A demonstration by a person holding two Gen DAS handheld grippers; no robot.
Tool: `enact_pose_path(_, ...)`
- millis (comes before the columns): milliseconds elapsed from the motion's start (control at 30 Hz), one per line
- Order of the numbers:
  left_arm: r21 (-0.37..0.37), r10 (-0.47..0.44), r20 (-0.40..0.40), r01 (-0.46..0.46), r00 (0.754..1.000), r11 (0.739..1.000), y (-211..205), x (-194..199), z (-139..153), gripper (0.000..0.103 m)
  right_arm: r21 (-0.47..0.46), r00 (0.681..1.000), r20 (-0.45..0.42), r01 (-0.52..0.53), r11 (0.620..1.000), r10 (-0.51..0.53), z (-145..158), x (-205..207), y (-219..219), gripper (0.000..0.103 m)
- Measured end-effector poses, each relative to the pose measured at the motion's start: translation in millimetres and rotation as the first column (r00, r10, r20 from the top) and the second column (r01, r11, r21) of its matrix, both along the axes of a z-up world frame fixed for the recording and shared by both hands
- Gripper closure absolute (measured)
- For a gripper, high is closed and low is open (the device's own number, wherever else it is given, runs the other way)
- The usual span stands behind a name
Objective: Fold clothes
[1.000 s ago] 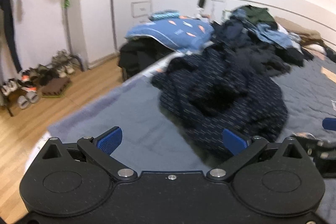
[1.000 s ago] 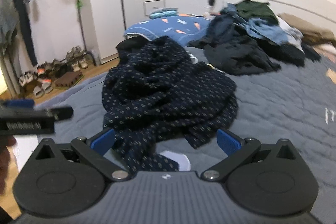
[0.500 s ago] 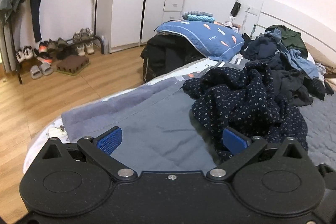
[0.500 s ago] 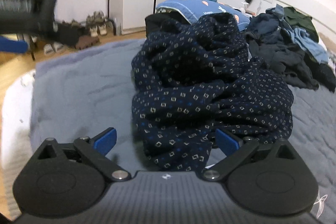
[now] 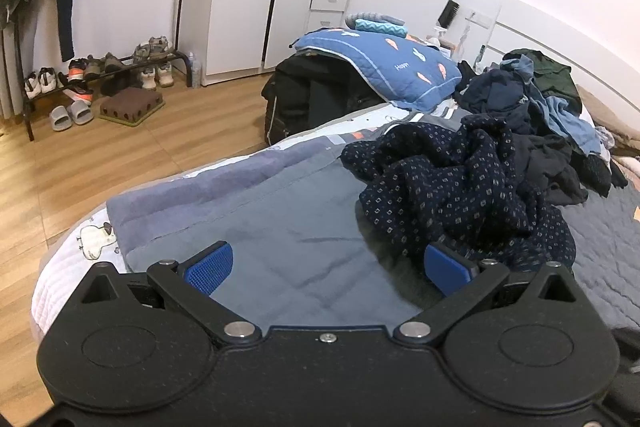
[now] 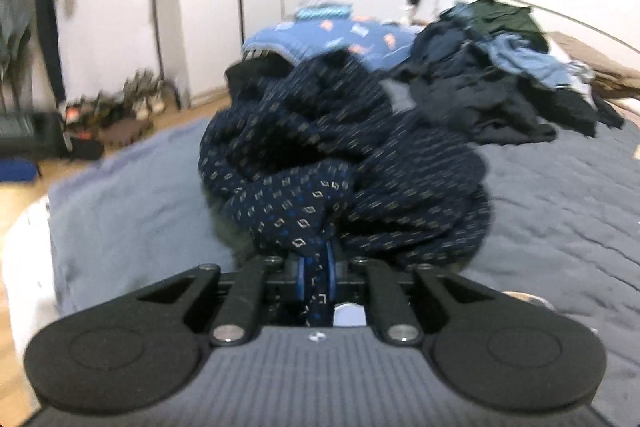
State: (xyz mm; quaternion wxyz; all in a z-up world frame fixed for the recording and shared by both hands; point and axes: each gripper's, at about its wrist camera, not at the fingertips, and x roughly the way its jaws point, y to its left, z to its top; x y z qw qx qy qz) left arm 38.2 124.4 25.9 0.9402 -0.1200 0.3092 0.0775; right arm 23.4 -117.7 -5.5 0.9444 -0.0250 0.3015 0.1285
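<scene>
Closest in, the right hand-held gripper point(image 6: 315, 277) is closing, its jaws nearly together with a fold of the navy patterned garment point(image 6: 344, 163) pinched between the blue pads; so it does have cloth in its grip. The left hand-held gripper point(image 5: 328, 269) sits wide open with nothing between its pads, hovering over bare grey quilt point(image 5: 280, 227) just left of the garment's edge; the garment point(image 5: 460, 191) itself is a crumpled heap on the bed, near the foot end.

My guess is the step in hand is picking the thing up to shake it out flat; to do that well I'd make sure the right one has a single edge or hem and not a bunched wad of layers, hard to tell which from here as the view is blurry; then bring the left one onto a matching corner before lifting, so it opens evenly and doesn't twist.

Further back there's a pile of other clothes point(image 5: 532, 107) waiting; keep the lift clear of it so nothing drags along; beyond that a blue pillow point(image 5: 380, 67), then the shoe rack point(image 5: 100, 75) on the floor.
</scene>
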Motion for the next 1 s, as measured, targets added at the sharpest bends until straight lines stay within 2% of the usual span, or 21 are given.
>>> enact_pose_path(167,0.008,-0.034,0.014,0.034,0.999,0.999,-7,-3,1,0.000,0.096,0.995,0.047,0.079,0.992,-0.084,34,-30,-51,0.094)
enact_pose_path(367,0.001,-0.085,0.035,0.085,0.996,0.996,-17,-8,4,0.000,0.130,0.976,0.095,0.183,0.974,-0.196,67,-75,-118,0.094)
enact_pose_path(533,0.008,-0.150,0.041,0.150,0.988,0.989,-30,-14,1,0.000,0.148,0.938,0.114,0.309,0.939,-0.327,81,-115,-182,0.094)
enact_pose_path(700,0.012,-0.195,0.037,0.194,0.980,0.981,-42,-18,-2,0.000,0.096,0.874,0.083,0.470,0.877,-0.478,68,-144,-241,0.094)
enact_pose_path(833,0.047,-0.225,0.016,0.224,0.974,0.973,-54,-17,-7,0.000,0.001,0.860,-0.034,0.509,0.861,-0.509,34,-142,-259,0.087)
enact_pose_path(900,0.057,-0.233,0.010,0.232,0.972,0.971,-60,-16,-9,0.000,-0.018,0.849,-0.096,0.520,0.854,-0.519,16,-139,-260,0.079)
enact_pose_path(933,0.057,-0.235,0.009,0.234,0.972,0.971,-61,-15,-9,0.000,-0.019,0.844,-0.112,0.525,0.851,-0.524,9,-139,-261,0.076)
enact_pose_path(1000,0.051,-0.236,0.008,0.235,0.972,0.971,-64,-14,-9,0.000,0.005,0.847,-0.084,0.527,0.850,-0.525,7,-141,-255,0.072)
